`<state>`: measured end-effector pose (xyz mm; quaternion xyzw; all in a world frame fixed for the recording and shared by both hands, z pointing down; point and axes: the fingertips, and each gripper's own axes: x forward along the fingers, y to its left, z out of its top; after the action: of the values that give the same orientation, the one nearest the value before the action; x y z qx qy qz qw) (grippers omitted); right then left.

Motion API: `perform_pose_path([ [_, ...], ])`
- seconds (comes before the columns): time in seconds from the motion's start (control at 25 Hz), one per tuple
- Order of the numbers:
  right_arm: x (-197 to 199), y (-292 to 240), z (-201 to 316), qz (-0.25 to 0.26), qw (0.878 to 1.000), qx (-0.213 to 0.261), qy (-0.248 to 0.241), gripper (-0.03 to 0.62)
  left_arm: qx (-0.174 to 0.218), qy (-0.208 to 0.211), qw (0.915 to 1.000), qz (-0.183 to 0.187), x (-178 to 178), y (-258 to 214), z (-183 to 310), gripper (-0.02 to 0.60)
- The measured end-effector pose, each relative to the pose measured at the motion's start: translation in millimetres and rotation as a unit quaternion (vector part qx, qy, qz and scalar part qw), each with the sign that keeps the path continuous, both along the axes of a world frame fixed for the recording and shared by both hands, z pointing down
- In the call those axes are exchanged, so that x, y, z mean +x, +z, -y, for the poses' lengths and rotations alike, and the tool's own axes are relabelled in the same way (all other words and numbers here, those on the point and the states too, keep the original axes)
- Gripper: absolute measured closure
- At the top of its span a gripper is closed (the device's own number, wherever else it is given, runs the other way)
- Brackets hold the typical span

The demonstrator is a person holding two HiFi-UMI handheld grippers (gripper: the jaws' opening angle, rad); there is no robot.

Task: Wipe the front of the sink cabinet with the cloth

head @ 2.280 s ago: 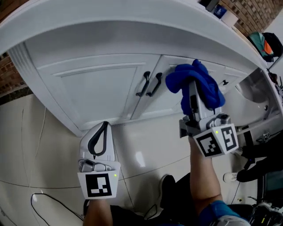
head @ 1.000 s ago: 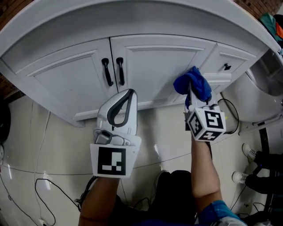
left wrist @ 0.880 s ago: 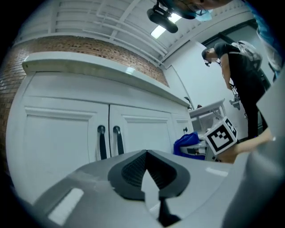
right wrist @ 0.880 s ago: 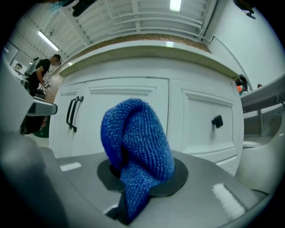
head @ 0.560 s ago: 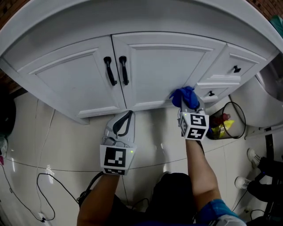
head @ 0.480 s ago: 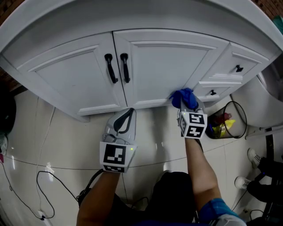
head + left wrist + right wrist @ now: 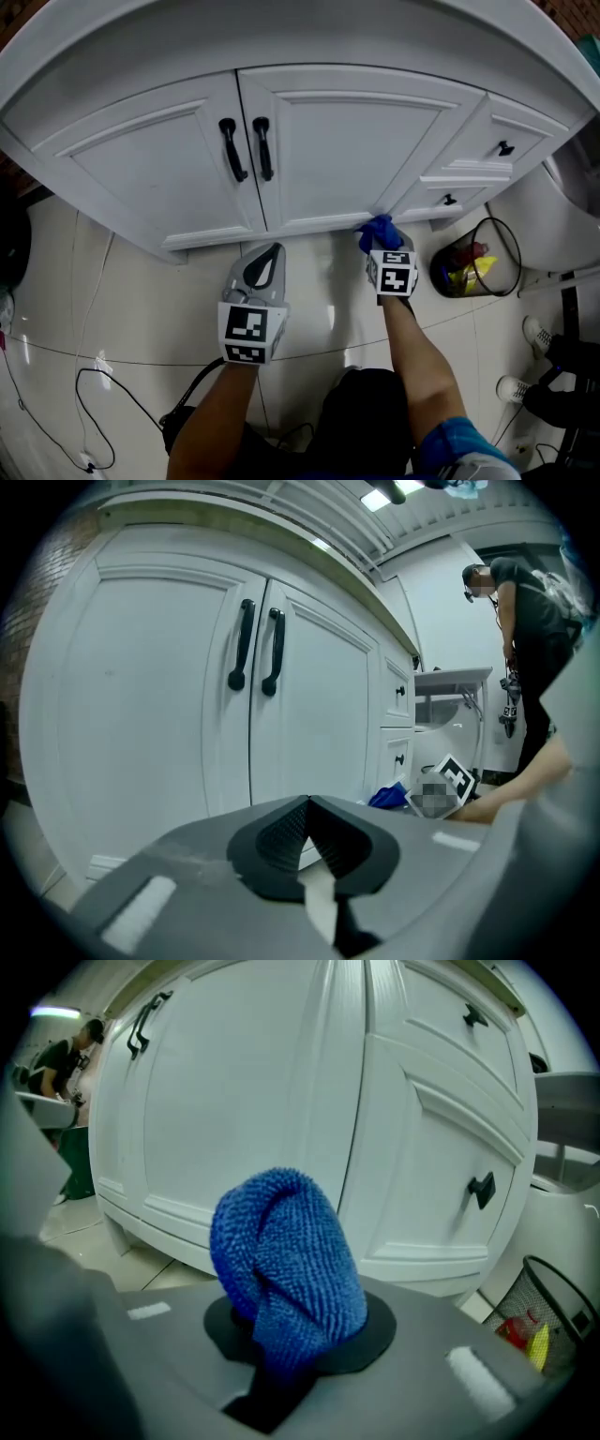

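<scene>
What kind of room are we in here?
Probably a kitchen or bathroom sink area: a white cabinet with black door handles under a counter, glossy tiled floor, and a wire waste bin beside it.

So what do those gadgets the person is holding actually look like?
Each is a light grey, wedge-shaped plastic shell tapering to two jaws lined with black ribbed pads. The left gripper and right gripper each carry a white cube printed with black square markers. The forearms are bare; a blue sleeve shows on the right upper arm.
</scene>
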<state>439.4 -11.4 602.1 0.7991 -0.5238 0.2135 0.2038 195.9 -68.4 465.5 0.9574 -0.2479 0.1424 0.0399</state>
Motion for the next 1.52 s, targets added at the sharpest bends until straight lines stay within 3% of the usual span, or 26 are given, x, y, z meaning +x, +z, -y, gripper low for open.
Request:
perform_pose_path([
  [0.2,-5.6,-22.8,-3.2,0.008,1.0,0.024,-0.005,0.53,-0.012,-0.002,0.9999,-0.004,-2.9,-4.0,0.6,0.58],
  [0.4,-15.4,-155.9,-8.7,-0.029,0.988,0.147,-0.028,0.53,0.001,0.006,0.9975,-0.071,-1.3,-60.8,1.4,0.58],
  [0.52,-26.4,-276.3,-20.1,-0.112,0.961,0.252,-0.033,0.53,0.031,0.0,0.992,-0.123,-9.2,-111.7,2.2,0.58],
  [0.64,-49.9,-374.9,-32.3,-0.183,0.921,0.341,-0.042,0.531,0.054,-0.012,0.9822,-0.179,-22.8,-157.2,0.2,0.58],
  [0.72,-61.7,-414.7,-38.1,-0.202,0.897,0.391,-0.04,0.533,0.063,-0.017,0.9795,-0.191,-33.9,-171.0,2.2,0.58],
  [0.8,-64.4,-436.5,-33.9,-0.21,0.886,0.412,-0.026,0.534,0.067,-0.024,0.98,-0.186,-42.7,-172.7,7.0,0.58],
  [1.04,-54.2,-441.4,13.8,-0.203,0.901,0.384,-0.015,0.534,0.068,-0.025,0.9845,-0.16,-53.7,-159.5,7.7,0.58],
  [1.52,-34.2,-302.5,30.4,-0.125,0.96,0.251,0.017,0.533,0.074,-0.019,0.99,-0.118,-60.2,-138.2,11.0,0.58],
])
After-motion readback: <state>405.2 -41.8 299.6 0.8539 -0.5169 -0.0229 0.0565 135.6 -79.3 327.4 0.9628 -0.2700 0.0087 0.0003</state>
